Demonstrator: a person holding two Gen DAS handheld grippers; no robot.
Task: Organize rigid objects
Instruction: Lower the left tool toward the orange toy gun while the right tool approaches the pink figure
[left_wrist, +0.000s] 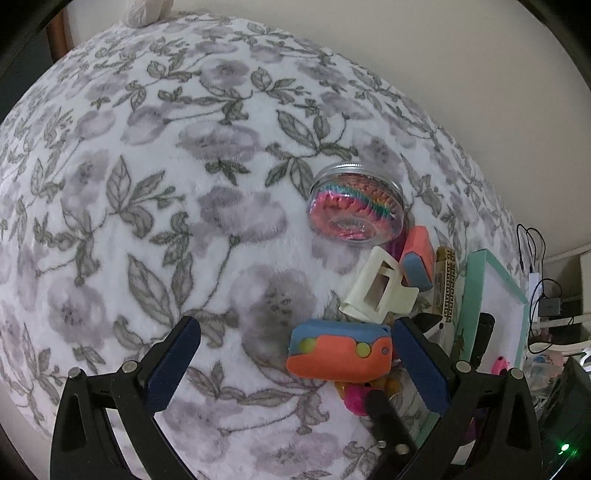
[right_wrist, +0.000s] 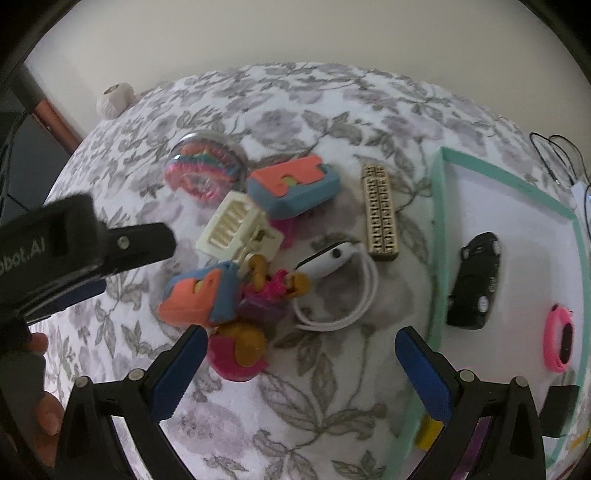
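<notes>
My left gripper (left_wrist: 295, 350) is open. An orange-and-blue block (left_wrist: 340, 350) lies on the floral blanket between its fingertips, close to the right pad, ungripped. Behind it are a cream hair claw (left_wrist: 380, 291), a second orange-and-blue block (left_wrist: 419, 262), a glass jar of colourful bits (left_wrist: 356, 205) on its side and a gold patterned bar (left_wrist: 447, 284). My right gripper (right_wrist: 303, 354) hangs open above the blanket, holding nothing. A pink-and-yellow toy (right_wrist: 240, 350) touches its left pad. A white cable with plug (right_wrist: 332, 266) lies ahead. The teal-rimmed tray (right_wrist: 437, 236) is at right.
The tray holds a black toy car (right_wrist: 472, 280), a pink band (right_wrist: 557, 339), a yellow piece (right_wrist: 428, 432) and a black piece (right_wrist: 561, 410). A purple piece (right_wrist: 262, 306) sits in the pile. One black finger (right_wrist: 147, 240) of the left tool reaches in from the left. Cables hang past the bed's right edge.
</notes>
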